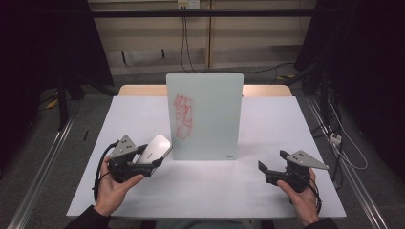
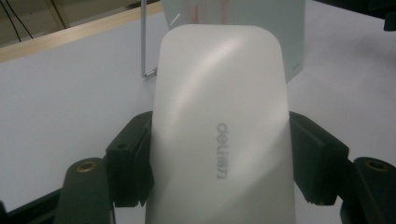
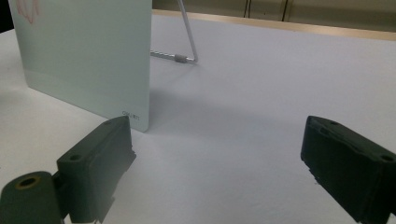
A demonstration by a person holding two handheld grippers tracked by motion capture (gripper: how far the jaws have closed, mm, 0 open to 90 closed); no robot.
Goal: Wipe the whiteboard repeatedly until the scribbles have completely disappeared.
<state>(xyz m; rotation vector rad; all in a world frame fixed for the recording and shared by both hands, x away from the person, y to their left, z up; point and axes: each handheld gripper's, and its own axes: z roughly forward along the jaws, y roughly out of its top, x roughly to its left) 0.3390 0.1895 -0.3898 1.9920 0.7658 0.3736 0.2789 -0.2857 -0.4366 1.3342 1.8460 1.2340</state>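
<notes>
A pale glass whiteboard (image 1: 205, 116) stands upright on a wire stand at the table's middle, with red scribbles (image 1: 184, 117) on its left half. My left gripper (image 1: 152, 157) is shut on a white eraser (image 1: 154, 150) marked "deli", held just left of the board's lower left corner. In the left gripper view the eraser (image 2: 219, 135) sits squeezed between both black pads, pointing at the board (image 2: 261, 23). My right gripper (image 1: 273, 161) stands open over the table at the front right, nothing between its jaws; in the right gripper view, the board's lower corner (image 3: 93, 60) lies ahead to the left.
The white table (image 1: 267, 119) has a wooden strip (image 1: 265, 90) along its far edge. The board's metal stand (image 3: 184, 44) props it from behind. Cables and dark frame posts lie on the floor around the table.
</notes>
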